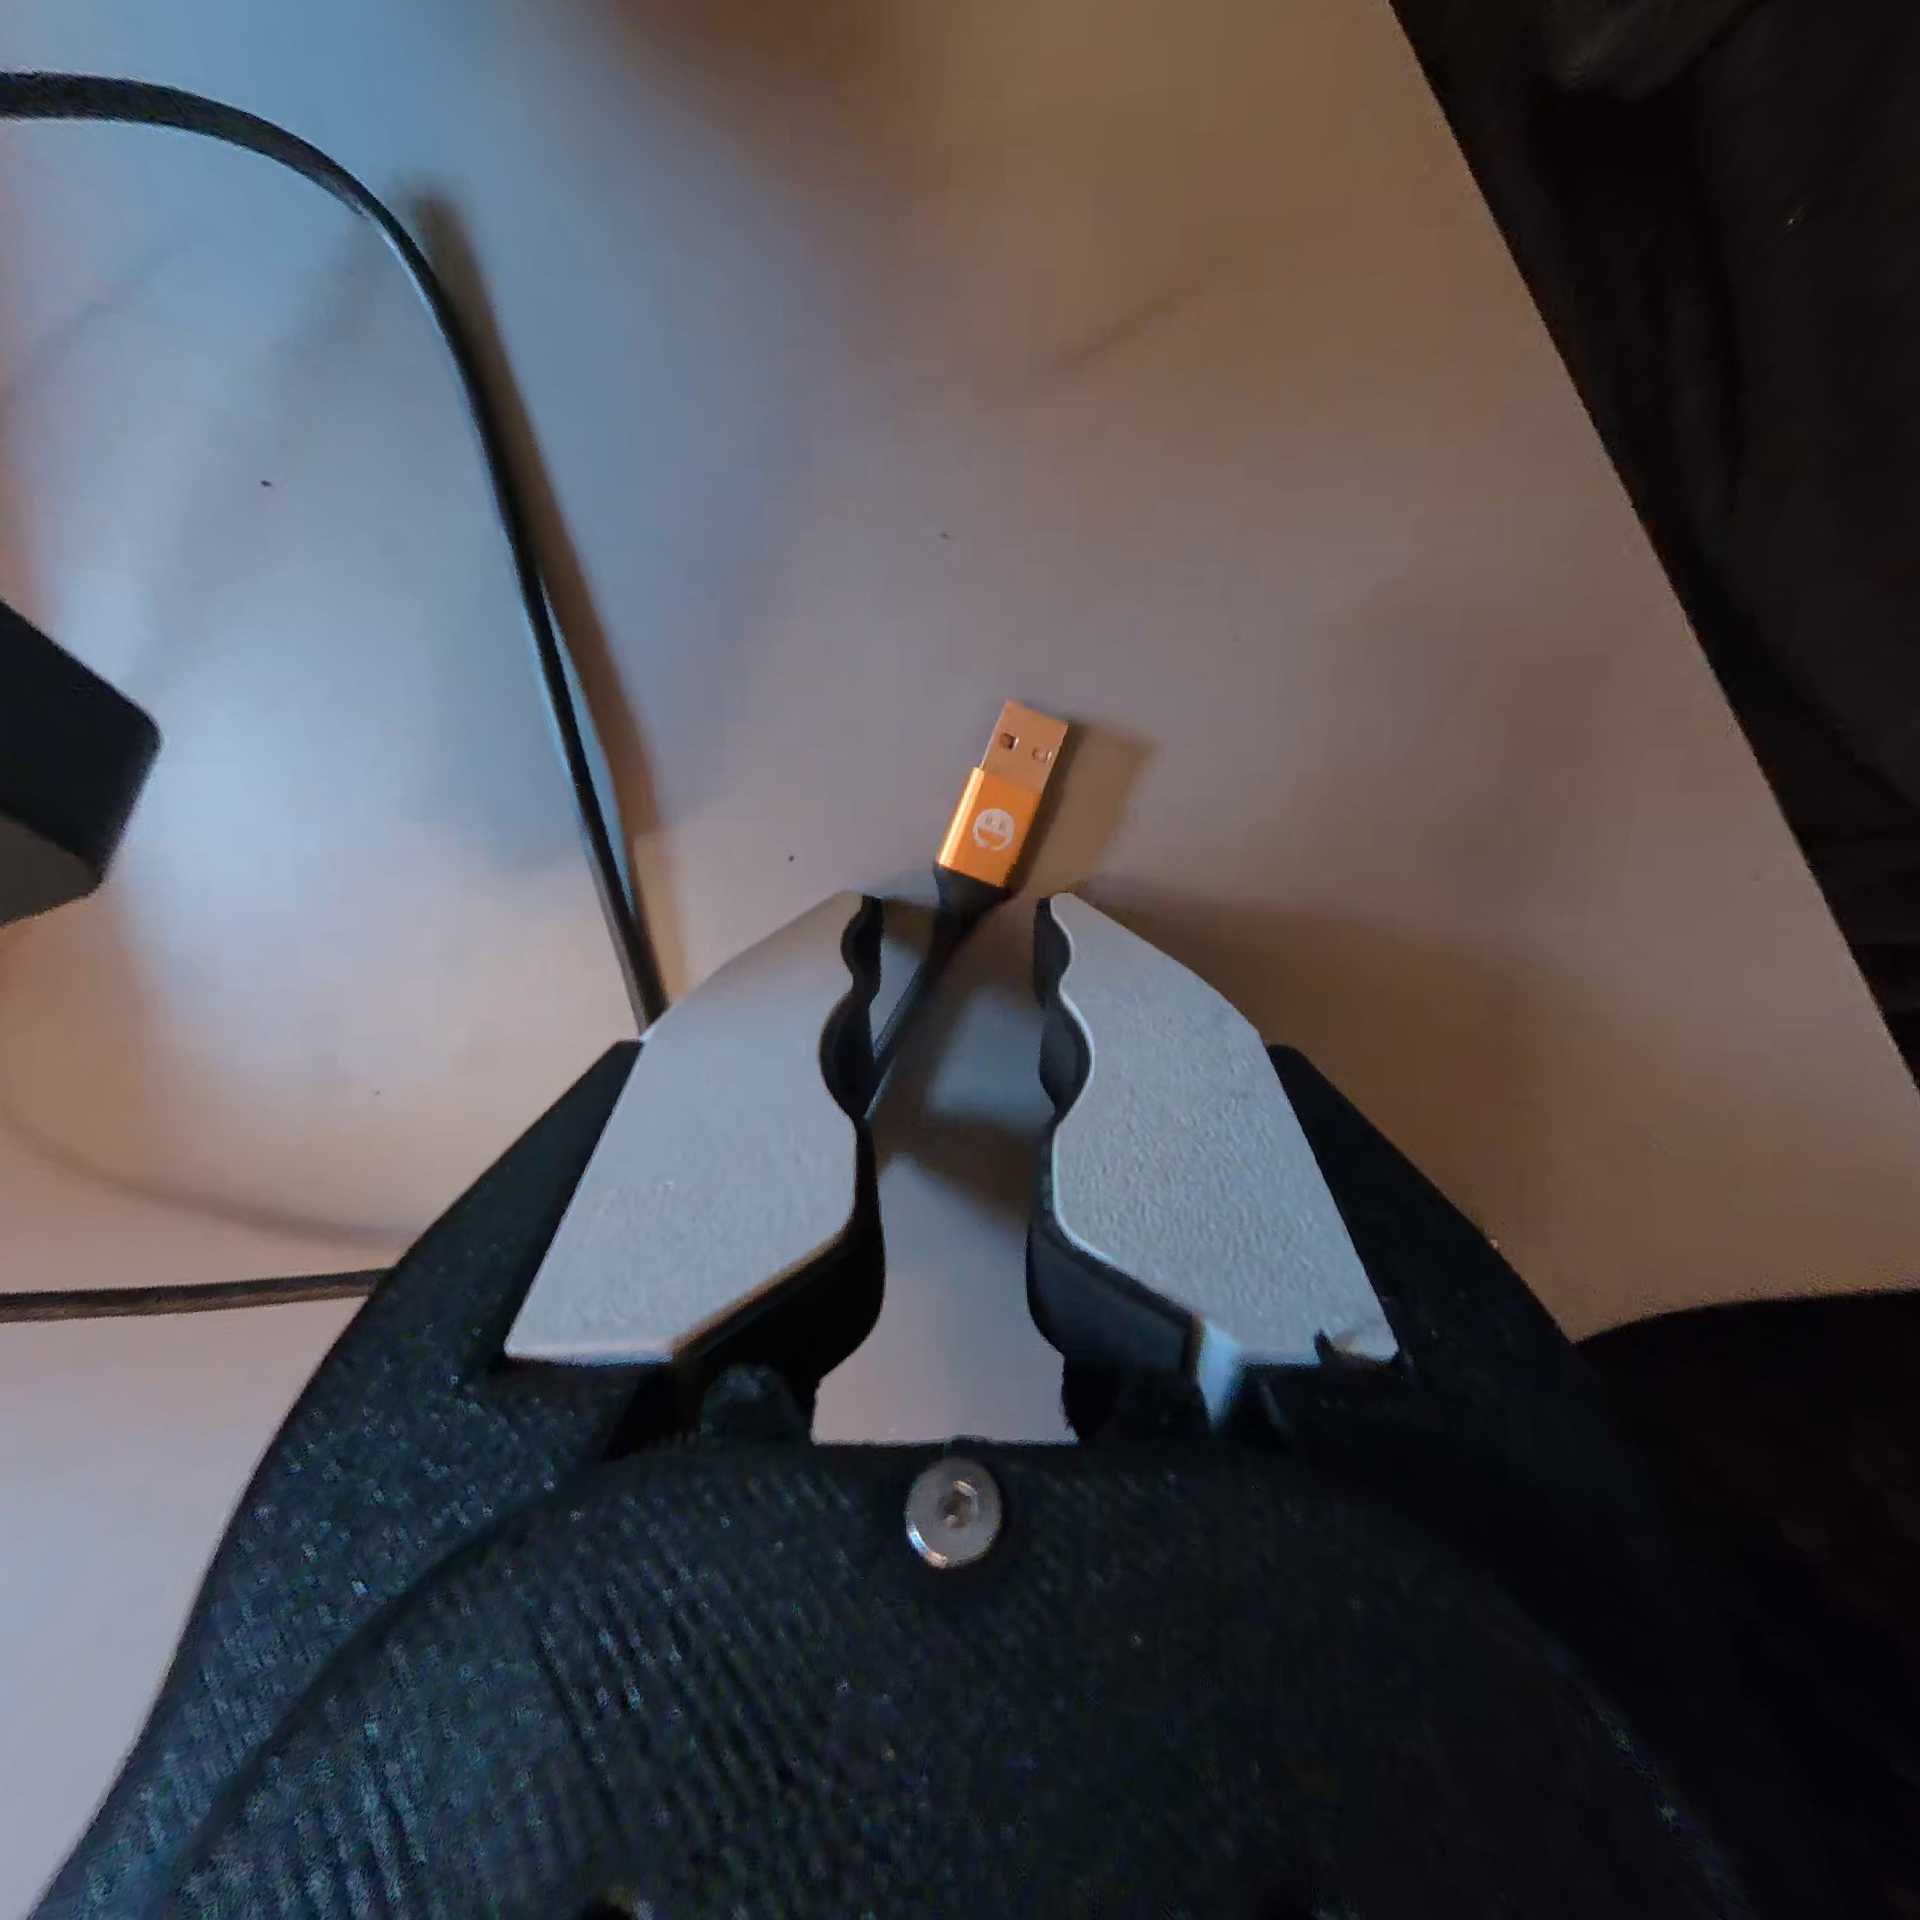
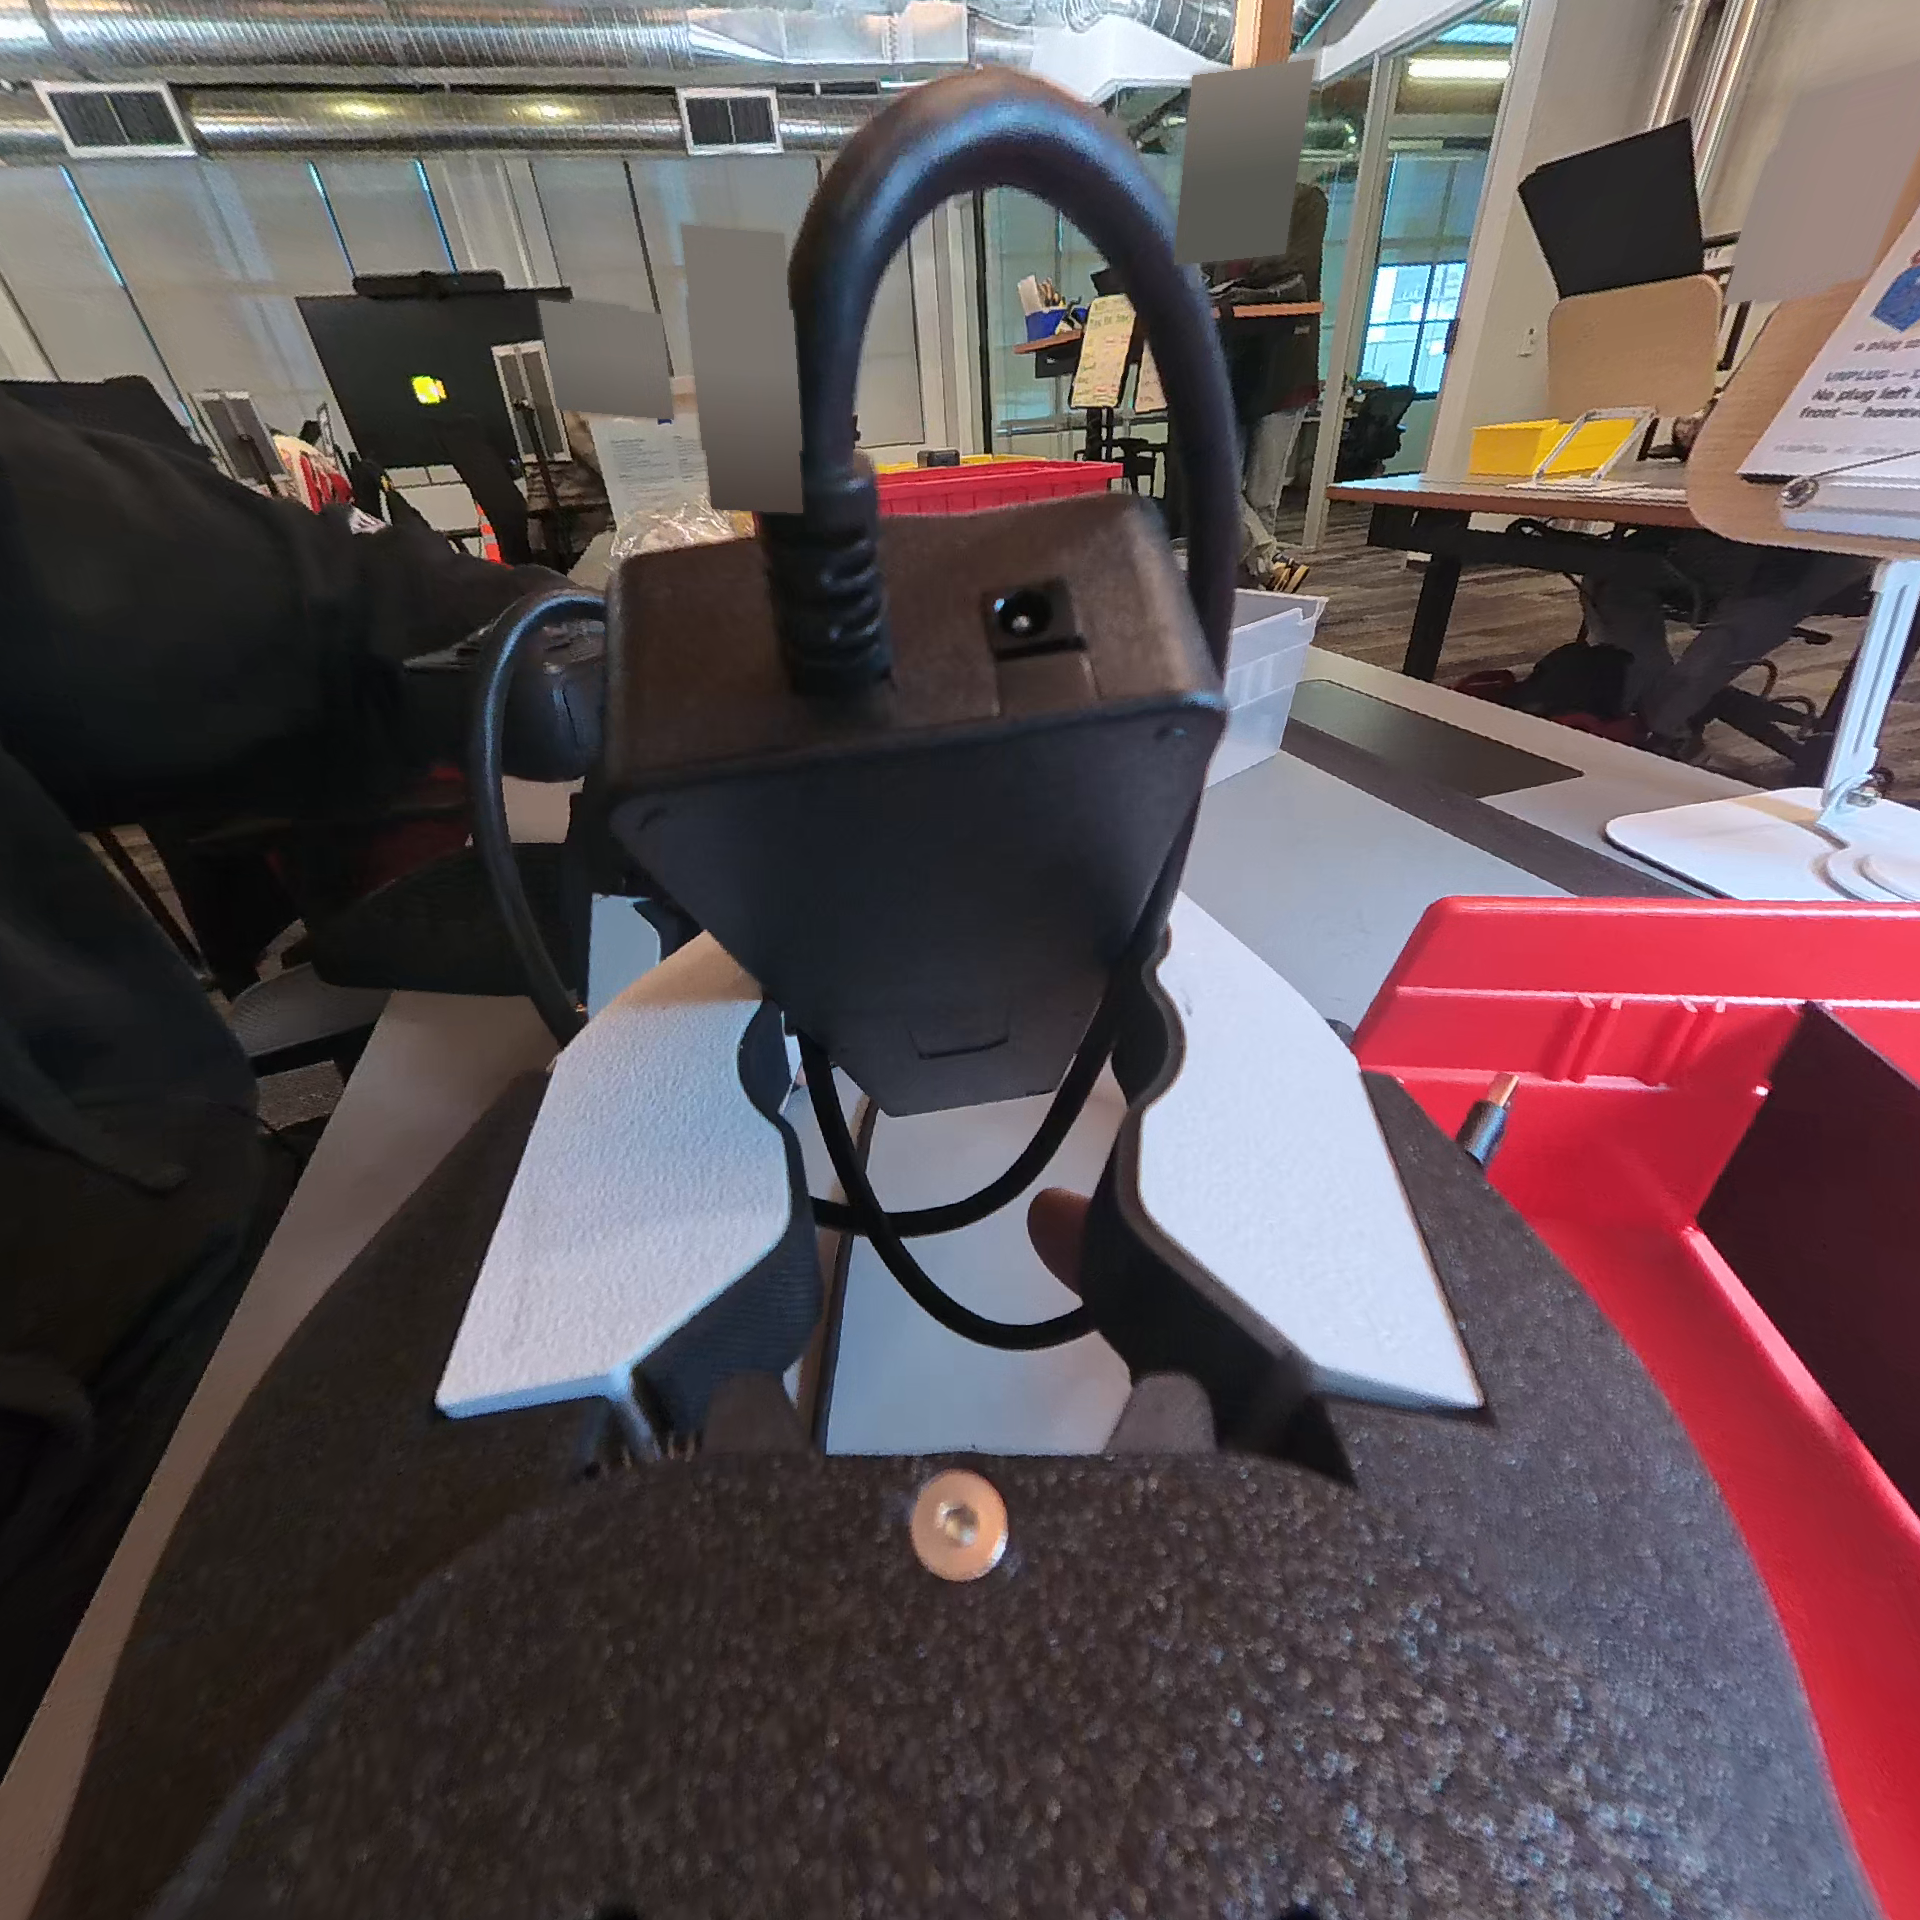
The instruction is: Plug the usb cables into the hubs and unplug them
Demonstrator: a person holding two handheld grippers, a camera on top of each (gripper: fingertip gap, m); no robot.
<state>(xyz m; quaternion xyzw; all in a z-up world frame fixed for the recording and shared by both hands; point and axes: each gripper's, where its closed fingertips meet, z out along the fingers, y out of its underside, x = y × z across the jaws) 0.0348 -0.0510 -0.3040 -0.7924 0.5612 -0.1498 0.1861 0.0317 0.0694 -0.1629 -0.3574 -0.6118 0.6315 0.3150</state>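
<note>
In the left wrist view, an orange USB plug lies flat on the pale table, metal end pointing away. My left gripper is open just behind it. The plug's thin black cable runs back between the fingers, not pinched. In the right wrist view, my right gripper is shut on a black USB hub and holds it above the table. The hub's thick black cable arches over it and loops down between the fingers.
A thick black cable curves across the table left of the plug, and a black object shows at the left edge. The table edge runs diagonally at right. A red bin, a white stand base and a dark sleeve flank the hub. Tip to tip, the grippers are about 20 centimetres apart.
</note>
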